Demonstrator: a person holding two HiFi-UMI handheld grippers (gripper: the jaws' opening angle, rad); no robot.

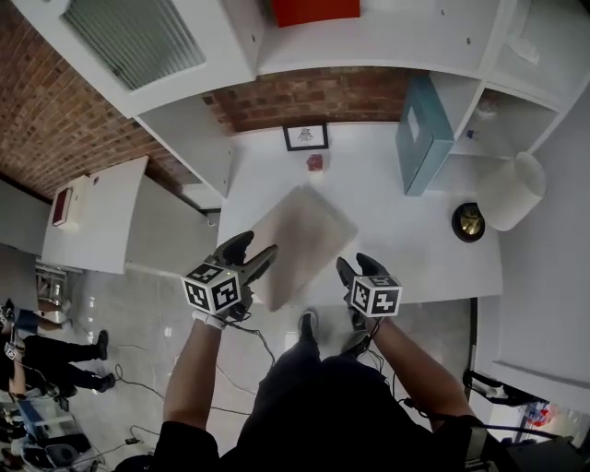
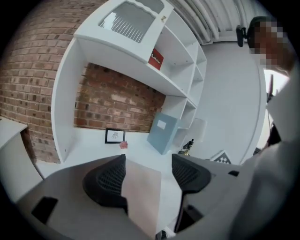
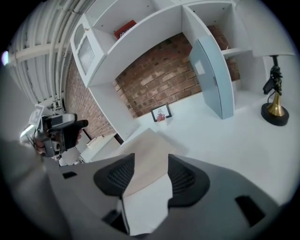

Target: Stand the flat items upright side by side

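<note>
A flat beige board [image 1: 300, 240] lies on the white desk [image 1: 406, 249] near its front edge, turned cornerwise. My left gripper [image 1: 251, 251] is at the board's left edge. In the left gripper view the board [image 2: 140, 192] rests against the left jaw, with a gap to the other jaw, so the left gripper [image 2: 149, 168] is open. My right gripper [image 1: 358, 267] sits at the board's front right corner. In the right gripper view the board [image 3: 150, 154] fills the gap between the jaws of the right gripper [image 3: 151, 166], which stand half apart. A blue-grey folder [image 1: 422, 134] stands upright against a shelf divider.
At the back wall are a small framed picture [image 1: 306, 136] and a pink trinket [image 1: 315, 162]. A black and brass figurine [image 1: 468, 221] and a white lampshade [image 1: 512, 189] stand at the right. A red book [image 1: 313, 9] lies on the top shelf. Shelf dividers flank the desk.
</note>
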